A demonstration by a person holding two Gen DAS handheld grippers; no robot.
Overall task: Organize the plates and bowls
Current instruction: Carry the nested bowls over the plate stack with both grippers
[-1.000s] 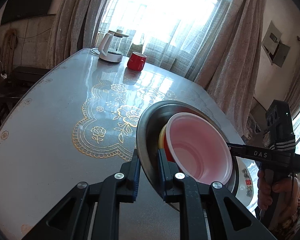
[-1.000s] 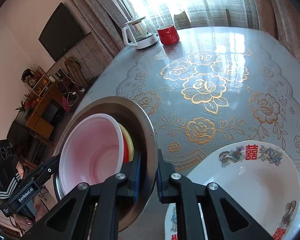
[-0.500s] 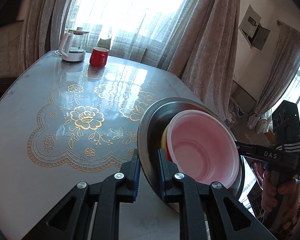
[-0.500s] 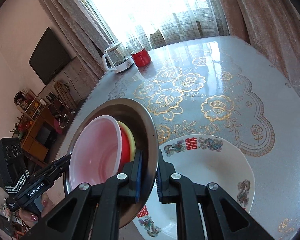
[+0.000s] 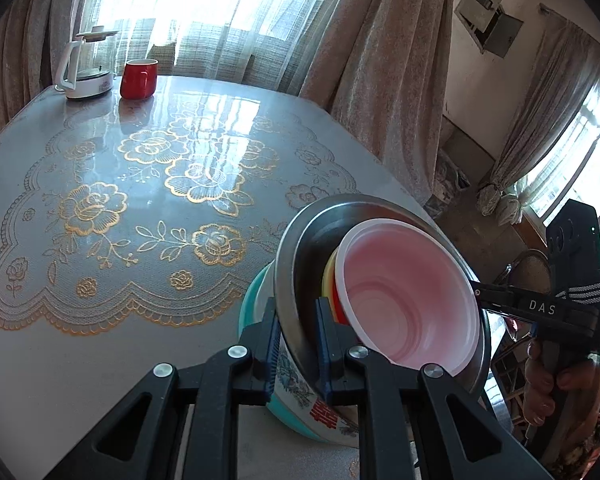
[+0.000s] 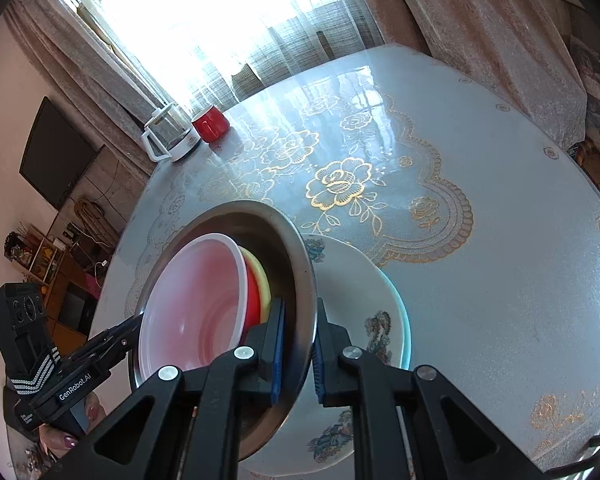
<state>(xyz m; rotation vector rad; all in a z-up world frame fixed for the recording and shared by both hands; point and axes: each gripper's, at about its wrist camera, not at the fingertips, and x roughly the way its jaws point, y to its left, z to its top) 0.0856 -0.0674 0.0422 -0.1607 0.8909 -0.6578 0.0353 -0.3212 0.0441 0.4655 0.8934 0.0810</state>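
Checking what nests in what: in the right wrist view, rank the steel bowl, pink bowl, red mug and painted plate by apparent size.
1. Painted plate, partly hidden
2. Steel bowl, nearly as large, nearer the camera, so unsure
3. Pink bowl
4. Red mug, far off

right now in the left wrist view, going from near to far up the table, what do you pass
left gripper shut on the steel bowl → gold flower pattern → red mug and kettle at the far edge → curtains
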